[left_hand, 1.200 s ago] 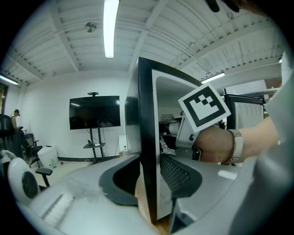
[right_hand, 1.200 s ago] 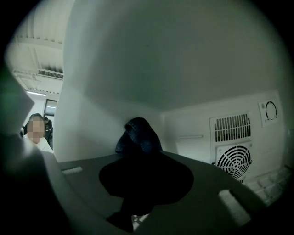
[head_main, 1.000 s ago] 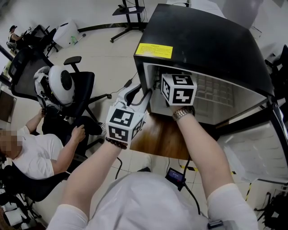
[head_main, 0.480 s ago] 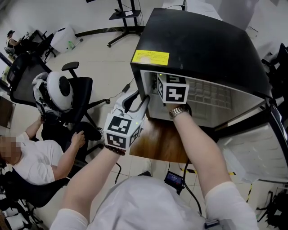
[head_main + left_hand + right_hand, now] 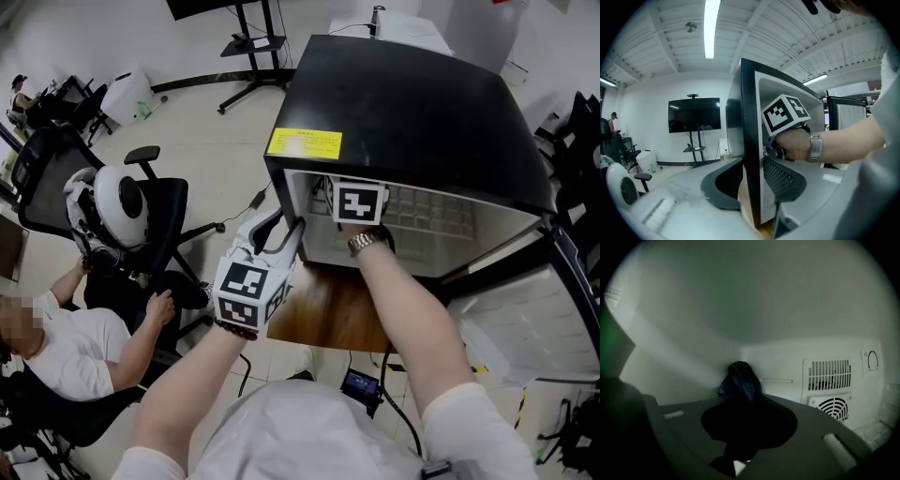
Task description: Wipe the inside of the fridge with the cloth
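The right tool (image 5: 740, 401) is closed narrowly on a bunched dark blue cloth (image 5: 739, 378), deep inside the fridge (image 5: 412, 103) in front of its rear corner. The left tool (image 5: 752, 182) clamps the fridge's left front edge, one jaw outside and one inside.

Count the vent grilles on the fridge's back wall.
2: a slotted grille directly above a round fan grille, both right of the cloth; more may be hidden lower down.

Left gripper (image 5: 752, 183) clamped on the fridge
Its jaws pinch the fridge's black front edge (image 5: 751, 117); beyond, the right hand (image 5: 794, 144), wristwatch (image 5: 815, 146) showing, reaches inside under a marker cube (image 5: 784, 114).
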